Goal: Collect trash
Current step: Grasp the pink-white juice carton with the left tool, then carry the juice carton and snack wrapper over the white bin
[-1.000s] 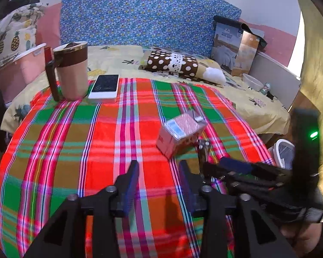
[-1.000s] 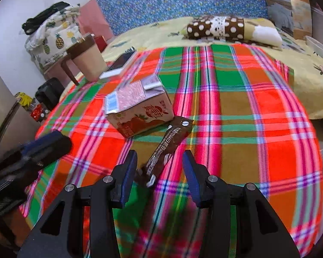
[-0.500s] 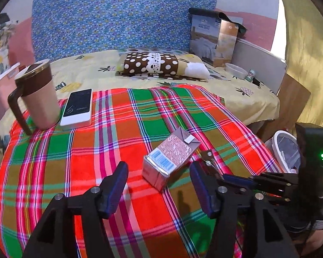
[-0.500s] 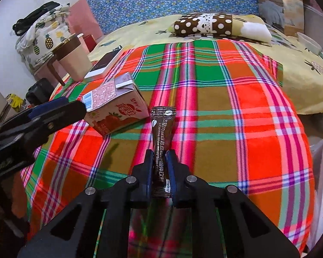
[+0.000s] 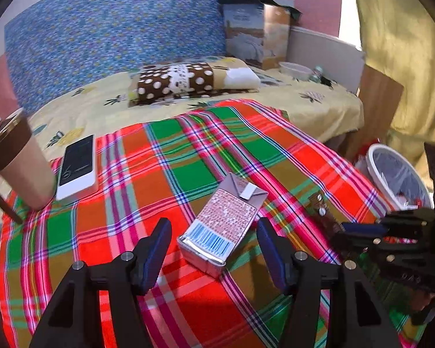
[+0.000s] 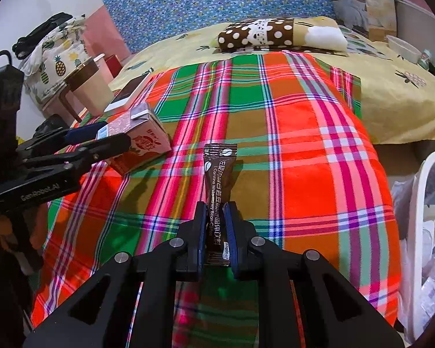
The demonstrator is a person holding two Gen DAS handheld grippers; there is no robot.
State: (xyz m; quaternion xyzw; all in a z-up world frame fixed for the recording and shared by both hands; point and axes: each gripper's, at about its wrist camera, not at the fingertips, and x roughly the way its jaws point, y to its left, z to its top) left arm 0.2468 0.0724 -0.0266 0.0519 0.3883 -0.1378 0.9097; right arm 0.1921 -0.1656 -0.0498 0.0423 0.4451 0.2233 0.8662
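The plaid cloth (image 6: pixel 298 133) covers the table, with bare stretches toward its far and right edges. Off the right edge stands a white bin (image 5: pixel 397 174). A mug (image 5: pixel 17 159) and phone (image 5: pixel 76 165) sit at the far left edge. The carton (image 5: pixel 223 226) lies mid-cloth on its side, between the spread fingers of the left gripper (image 5: pixel 211 246), untouched. The right gripper (image 6: pixel 216 229) is clamped on the near end of the sachet (image 6: pixel 219 174), right of the carton
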